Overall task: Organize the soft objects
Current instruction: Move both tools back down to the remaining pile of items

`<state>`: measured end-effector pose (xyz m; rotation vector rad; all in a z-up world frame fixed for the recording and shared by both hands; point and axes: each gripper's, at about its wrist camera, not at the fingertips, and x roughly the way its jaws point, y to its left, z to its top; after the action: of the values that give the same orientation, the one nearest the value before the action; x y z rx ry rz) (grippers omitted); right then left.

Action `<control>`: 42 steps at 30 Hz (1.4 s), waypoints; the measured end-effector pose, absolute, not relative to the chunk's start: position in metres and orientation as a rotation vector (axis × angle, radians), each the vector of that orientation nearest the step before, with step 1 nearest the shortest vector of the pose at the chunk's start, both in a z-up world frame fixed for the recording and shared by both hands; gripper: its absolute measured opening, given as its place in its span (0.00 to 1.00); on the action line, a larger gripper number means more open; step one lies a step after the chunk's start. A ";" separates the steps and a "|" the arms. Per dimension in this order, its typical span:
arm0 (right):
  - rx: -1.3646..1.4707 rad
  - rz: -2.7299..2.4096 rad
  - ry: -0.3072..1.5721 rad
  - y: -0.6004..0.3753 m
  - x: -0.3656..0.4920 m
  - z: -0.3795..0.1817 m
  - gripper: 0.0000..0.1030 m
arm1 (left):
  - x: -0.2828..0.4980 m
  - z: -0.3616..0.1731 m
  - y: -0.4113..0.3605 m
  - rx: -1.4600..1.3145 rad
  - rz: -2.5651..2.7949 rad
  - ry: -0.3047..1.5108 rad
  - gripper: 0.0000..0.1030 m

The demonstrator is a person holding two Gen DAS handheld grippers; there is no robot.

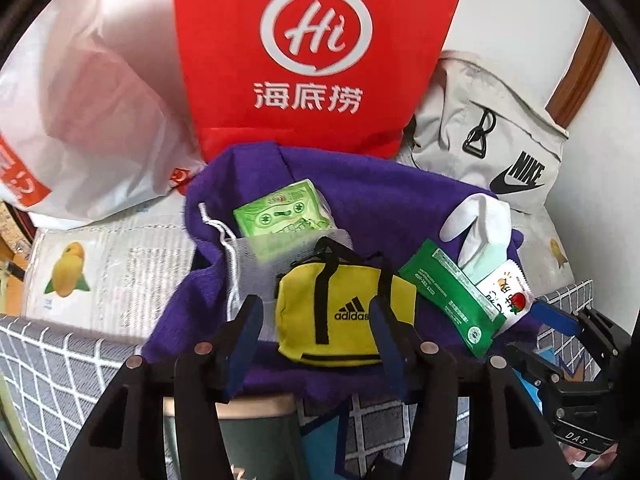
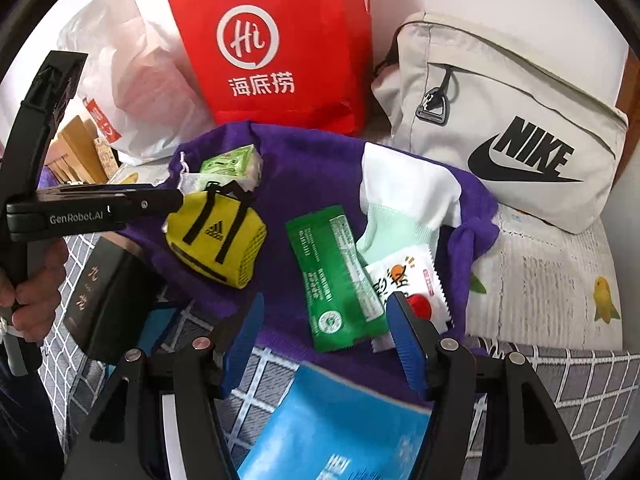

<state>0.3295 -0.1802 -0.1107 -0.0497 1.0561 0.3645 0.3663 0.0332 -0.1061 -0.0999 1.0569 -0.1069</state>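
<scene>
- Left wrist view: the left claw (image 1: pixel 316 322) stands with its blue pads apart, the yellow Adidas mini duffel (image 1: pixel 340 316) between them and not pinched; it lies free on the purple cloth (image 1: pixel 384 204). No earlier picture is given, so I judge only that the duffel is down now.
- Right claw (image 2: pixel 326 322) hangs with its pads apart and empty, above the green sachet (image 2: pixel 336 276) and the white strawberry packet (image 2: pixel 408 284), which overlap.
- To do this step well, I would lift the left claw straight up, clear of the duffel's black handles, so nothing snags.
- For the sachet, likely next, come down on one free edge; it is thin and slippery and may drag the packet along.
- White and mint sock (image 2: pixel 404 200) lies under the packets' far ends, touching them.
- Green tissue pack (image 1: pixel 284 216) in a mesh pouch sits just behind the duffel.
- Red Haidilao bag (image 1: pixel 316 56), white plastic bag (image 1: pixel 84 112) and grey Nike bag (image 2: pixel 504 128) crowd the far side, and a blue packet (image 2: pixel 336 424) lies near.
</scene>
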 end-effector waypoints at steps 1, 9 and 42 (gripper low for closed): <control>-0.052 0.367 1.052 -0.180 0.325 -0.108 0.61 | 0.363 -0.104 0.035 -0.103 -0.104 1.052 0.51; -0.062 0.403 1.001 -0.170 0.291 -0.089 0.61 | 0.327 -0.077 0.047 -0.131 -0.078 1.000 0.51; -0.336 0.470 0.941 -0.091 0.179 -0.124 0.61 | 0.158 -0.081 0.084 -0.183 -0.101 0.938 0.51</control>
<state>0.1794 -0.0908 -0.1241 -0.3359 0.9411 0.4703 0.1581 0.0837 -0.0809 -0.1827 0.9378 -0.1009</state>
